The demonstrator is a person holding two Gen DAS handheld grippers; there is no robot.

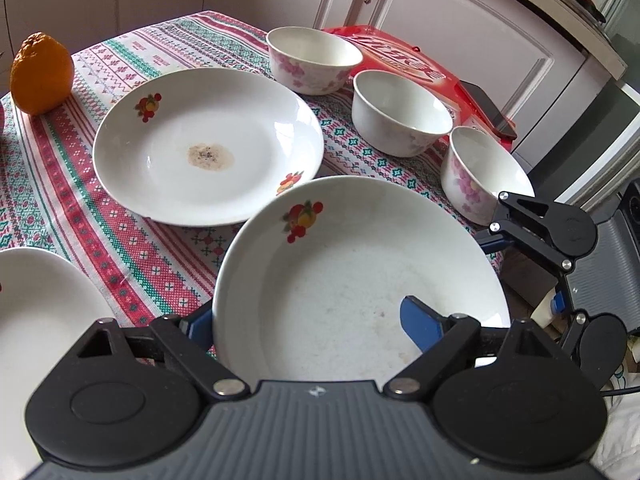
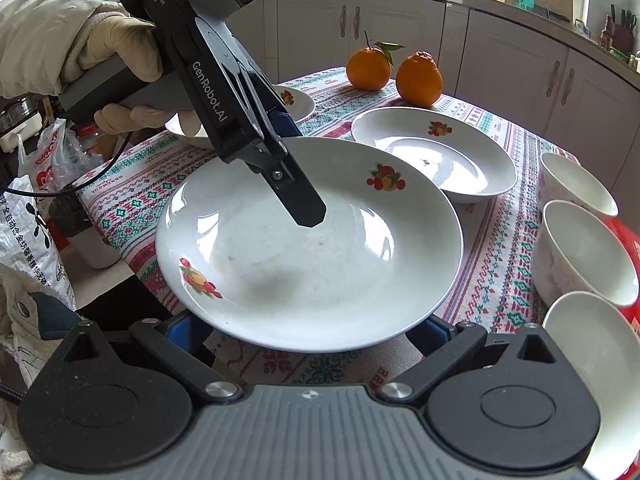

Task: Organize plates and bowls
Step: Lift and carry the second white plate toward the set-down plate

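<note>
A white deep plate (image 1: 360, 280) (image 2: 308, 248) with fruit prints sits at the table's near edge. My left gripper (image 1: 308, 320) (image 2: 298, 164) is shut across its rim, with one blue pad outside the wall and the other inside the dish. My right gripper (image 2: 312, 328) (image 1: 500, 220) stands wide, its pads tucked under the plate's opposite rim. A second plate (image 1: 208, 148) (image 2: 436, 156) with a brown stain lies behind it. A third plate (image 1: 36, 320) (image 2: 296, 100) lies off to the side. Three flowered bowls (image 1: 314, 60) (image 1: 400, 114) (image 1: 480, 176) stand in a row.
An orange (image 1: 40, 74) stands at the far corner, two oranges (image 2: 368, 68) in the right wrist view. A red box (image 1: 400, 60) with a phone (image 1: 488, 108) on it lies behind the bowls. A gloved hand (image 2: 100, 52) holds the left gripper. Plastic bags (image 2: 32, 220) sit beside the table.
</note>
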